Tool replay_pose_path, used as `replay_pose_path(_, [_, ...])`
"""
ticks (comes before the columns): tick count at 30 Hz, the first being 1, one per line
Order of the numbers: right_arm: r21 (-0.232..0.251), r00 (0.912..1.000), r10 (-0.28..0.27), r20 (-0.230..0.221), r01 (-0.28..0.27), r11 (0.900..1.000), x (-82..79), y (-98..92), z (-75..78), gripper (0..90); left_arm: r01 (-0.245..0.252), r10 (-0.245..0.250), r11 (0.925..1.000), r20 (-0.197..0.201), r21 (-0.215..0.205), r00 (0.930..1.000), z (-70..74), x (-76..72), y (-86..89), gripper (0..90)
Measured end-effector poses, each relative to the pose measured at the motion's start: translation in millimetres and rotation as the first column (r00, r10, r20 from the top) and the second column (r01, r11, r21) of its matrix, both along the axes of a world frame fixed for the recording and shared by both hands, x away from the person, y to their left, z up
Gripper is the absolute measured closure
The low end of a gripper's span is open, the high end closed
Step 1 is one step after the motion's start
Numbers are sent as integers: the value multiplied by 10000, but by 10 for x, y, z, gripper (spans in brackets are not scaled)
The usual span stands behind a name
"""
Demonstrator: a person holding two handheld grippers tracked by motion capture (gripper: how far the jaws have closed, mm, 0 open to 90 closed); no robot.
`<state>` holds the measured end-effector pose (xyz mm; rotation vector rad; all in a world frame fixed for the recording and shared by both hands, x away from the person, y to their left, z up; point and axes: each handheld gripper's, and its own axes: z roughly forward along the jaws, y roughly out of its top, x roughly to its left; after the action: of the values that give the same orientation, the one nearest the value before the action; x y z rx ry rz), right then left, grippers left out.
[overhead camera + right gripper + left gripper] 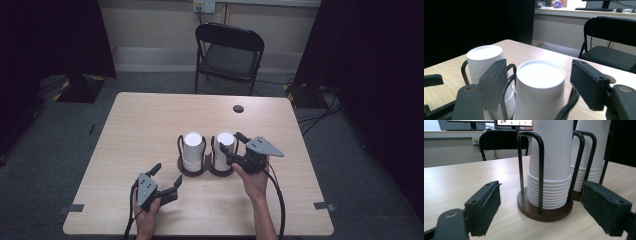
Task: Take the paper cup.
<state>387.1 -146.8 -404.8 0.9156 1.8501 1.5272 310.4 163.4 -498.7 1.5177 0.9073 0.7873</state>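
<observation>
Two stacks of upside-down white paper cups stand in a twin holder (192, 173) with brown round bases and black wire loops, at the table's middle. My right gripper (232, 141) sits at the top of the right stack (221, 157). In the right gripper view its pads flank that stack (540, 87) with a narrow gap on each side, so it is open (539, 65). The left stack (193, 147) stands just beyond (485, 57). My left gripper (168, 174) rests low near the front edge, open and empty (541, 185), facing the left stack (551, 157) and holder base (544, 214).
A black folding chair (230, 50) stands beyond the table's far edge. A round cable hole (238, 108) sits in the tabletop (140, 125) behind the cups. Dark curtains hang on both sides, with cables on the floor at the right.
</observation>
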Motion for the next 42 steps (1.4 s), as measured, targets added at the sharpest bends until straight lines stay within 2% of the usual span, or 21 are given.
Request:
replay_pose_path(3, [-120, 10000, -32, -53, 31, 9999, 50, 36, 4, 292, 4, -4, 10000, -5, -9, 10000, 0, 1, 0, 158])
replay_pose_path(9, [114, 9998, 41, -201, -38, 9999, 150, 91, -47, 284, -41, 41, 10000, 10, -9, 10000, 0, 0, 2, 158])
replay_pose_path(13, [-126, 9996, -56, -280, 53, 9999, 194, 141, -75, 279, -20, 20, 10000, 6, -40, 10000, 0, -1, 5, 158])
replay_pose_path(18, [-118, 9994, -23, -337, 19, 9999, 243, 155, -97, 279, -4, 4, 10000, 3, -28, 10000, 0, 0, 3, 158])
replay_pose_path(22, [-223, 9993, -9, -372, 1, 9998, 256, 175, -115, 279, -1, 1, 10000, 9, -35, 10000, 0, -1, 3, 158])
replay_pose_path(23, [-412, 9992, -64, -405, 48, 9991, 264, 195, -121, 280, -13, 13, 10000, 12, -33, 10000, 0, -2, 2, 158])
replay_pose_path(25, [-305, 9990, 17, -441, -30, 9995, 274, 197, -127, 282, -9, 9, 10000, 12, -34, 10000, 0, -1, 3, 158])
replay_pose_path(35, [-533, 9970, -117, -761, 76, 9985, 307, 192, -168, 335, 1, -1, 10000, 17, -48, 10000, -1, -2, 3, 159])
replay_pose_path(42, [-530, 9974, -108, -706, 70, 9986, 306, 187, -139, 344, 5, -4, 10000, 31, -44, 10000, -1, -3, 3, 171])
